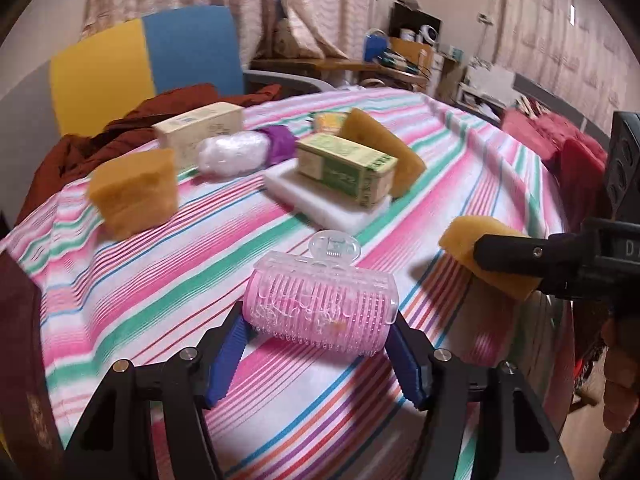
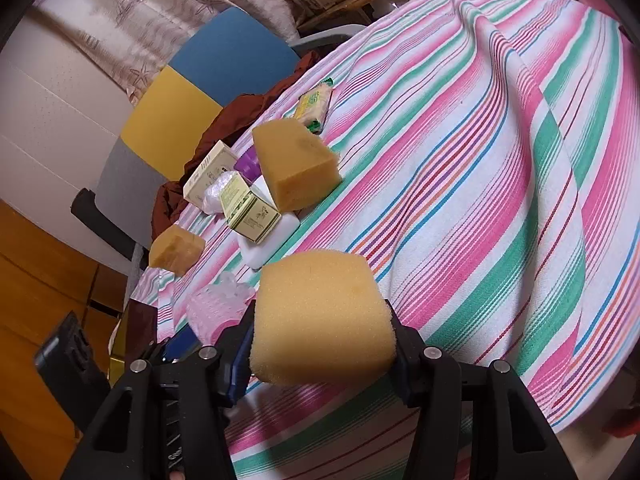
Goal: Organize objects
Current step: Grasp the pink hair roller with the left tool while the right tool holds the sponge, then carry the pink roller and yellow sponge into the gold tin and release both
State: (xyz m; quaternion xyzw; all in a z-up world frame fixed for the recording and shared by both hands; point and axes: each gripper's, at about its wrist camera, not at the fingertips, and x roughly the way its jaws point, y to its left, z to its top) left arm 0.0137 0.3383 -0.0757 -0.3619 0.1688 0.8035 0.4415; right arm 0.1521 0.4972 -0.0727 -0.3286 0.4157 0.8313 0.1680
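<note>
Yellow sponges everywhere on this striped cloth (image 1: 132,304), which covers the bench. Going left to right in the left wrist view: one sponge block (image 1: 134,194) sits near the left edge, then a cream box (image 1: 198,126) and a bubble-wrapped bundle (image 1: 234,156) behind it, then a green box (image 1: 346,170) lying on a white slab (image 1: 320,206) with another sponge wedge (image 1: 384,152) leaning just behind.

Front and centre is the pink hair roller (image 1: 320,308), resting on the cloth between the jaws of the left gripper (image 1: 318,340). Those jaws stand apart and the blue pads (image 1: 228,348) sit just beside the roller's ends; I can't see them actually pressing on it. My guess is the roller is either about to be grabbed or was set down here. If it's a pick, the next move is simply closing in squarely on the two ends, since the roller could roll away.

Over on the right, the right gripper (image 2: 320,348) is clamped on a held sponge (image 2: 320,320), squeezing its sides a little, held above the cloth near the front edge. Both grippers angle downward at the bench.
</note>
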